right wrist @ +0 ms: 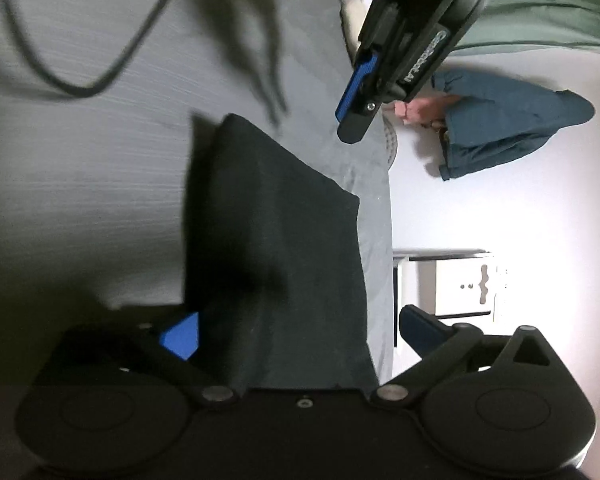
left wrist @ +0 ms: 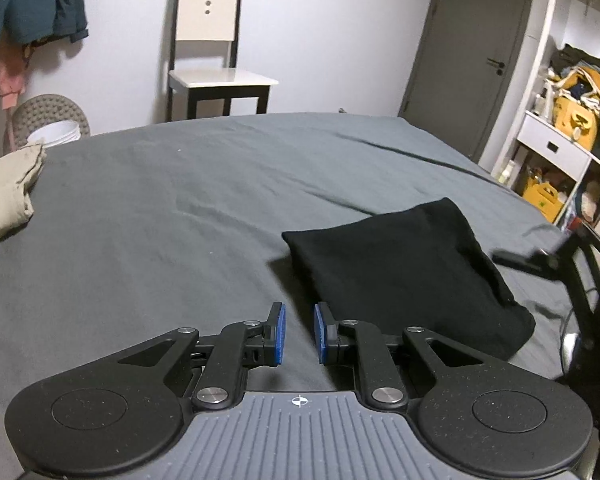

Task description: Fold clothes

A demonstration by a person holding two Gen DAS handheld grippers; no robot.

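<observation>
A black folded garment (left wrist: 408, 272) lies on the grey bed sheet (left wrist: 180, 208), right of centre in the left wrist view. My left gripper (left wrist: 300, 334) hovers just in front of its near left corner, its blue pads (left wrist: 280, 332) a small gap apart with nothing between them. In the right wrist view the same garment (right wrist: 276, 240) stretches out from between the wide-spread fingers of my right gripper (right wrist: 300, 332), which is open around its near edge. The left gripper (right wrist: 354, 116) hangs above the garment's far end. The right gripper shows blurred at the edge of the left wrist view (left wrist: 540, 260).
A beige folded cloth (left wrist: 4, 196) rests at the bed's left edge. Beyond the bed stand a chair (left wrist: 216, 48), a white bucket (left wrist: 56, 132) and a cluttered shelf unit (left wrist: 560, 140). A teal jacket (left wrist: 28, 0) hangs on the wall. A dark cable (right wrist: 80, 88) loops over the sheet.
</observation>
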